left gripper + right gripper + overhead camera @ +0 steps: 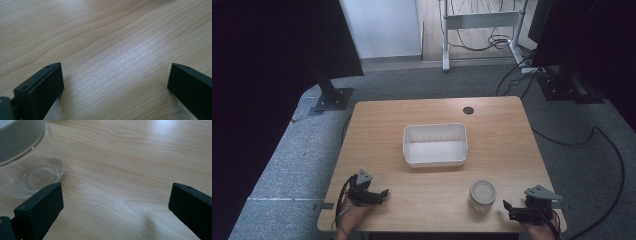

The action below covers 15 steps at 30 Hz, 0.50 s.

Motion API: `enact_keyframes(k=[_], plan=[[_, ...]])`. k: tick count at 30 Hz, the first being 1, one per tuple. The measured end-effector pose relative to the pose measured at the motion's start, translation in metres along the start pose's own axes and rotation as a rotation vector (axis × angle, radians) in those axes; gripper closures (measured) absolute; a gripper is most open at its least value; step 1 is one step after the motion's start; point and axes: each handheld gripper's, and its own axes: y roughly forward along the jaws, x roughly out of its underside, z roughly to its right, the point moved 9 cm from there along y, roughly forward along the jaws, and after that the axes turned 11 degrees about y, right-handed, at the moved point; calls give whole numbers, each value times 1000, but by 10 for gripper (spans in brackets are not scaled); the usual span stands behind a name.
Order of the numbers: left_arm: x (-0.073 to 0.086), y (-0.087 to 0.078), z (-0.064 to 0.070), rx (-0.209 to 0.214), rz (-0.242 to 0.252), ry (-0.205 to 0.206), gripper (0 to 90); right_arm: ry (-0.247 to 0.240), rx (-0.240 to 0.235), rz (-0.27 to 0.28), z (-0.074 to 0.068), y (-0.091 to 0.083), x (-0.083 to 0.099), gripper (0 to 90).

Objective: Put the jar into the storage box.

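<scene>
Evidently nothing is grasped: left gripper [373, 194] and right gripper [518, 210] rest with jaws spread, empty. Jar [482, 194] stands lidded at 9 o'clock of the right gripper, bin [435, 145] at the jar's 11. Advise centring the jaws squarely on the jar before closing.

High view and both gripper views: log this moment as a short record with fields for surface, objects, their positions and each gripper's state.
surface: wooden table
bin: white, open-topped, empty, mid-table
jar: clear glass, grey lid on, upright, near edge right of centre
left gripper: open, holding nothing, near-left corner
right gripper: open, holding nothing, right of jar, apart from it
</scene>
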Motion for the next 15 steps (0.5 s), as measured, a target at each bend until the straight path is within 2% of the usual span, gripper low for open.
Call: enact_keyframes(k=[15], plan=[[0, 0, 0, -3, 0, -2, 2, -22, -64, 13, -22, -11, 3, 0]])
